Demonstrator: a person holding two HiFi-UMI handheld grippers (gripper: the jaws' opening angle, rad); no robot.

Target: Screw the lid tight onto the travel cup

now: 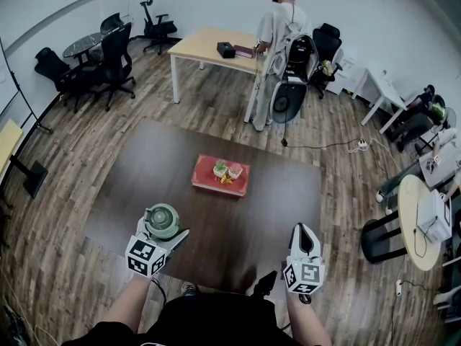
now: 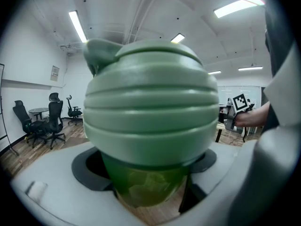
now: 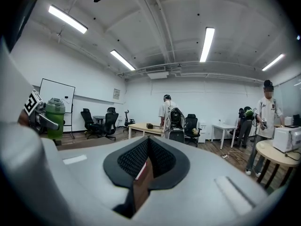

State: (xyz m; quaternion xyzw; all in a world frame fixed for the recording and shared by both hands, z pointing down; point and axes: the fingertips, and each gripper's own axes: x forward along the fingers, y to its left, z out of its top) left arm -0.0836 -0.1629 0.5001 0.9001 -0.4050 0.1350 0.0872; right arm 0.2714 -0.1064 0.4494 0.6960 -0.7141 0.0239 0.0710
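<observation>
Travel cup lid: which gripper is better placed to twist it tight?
Right. The left gripper is clamped on the travel cup below its lid; the right gripper is shut, empty and free.

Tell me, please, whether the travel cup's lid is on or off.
On: the green lid sits atop the cup that the left tool holds.

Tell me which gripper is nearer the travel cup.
Left. The left gripper grips the travel cup; the right gripper, shut and empty, is apart to its right.
</observation>
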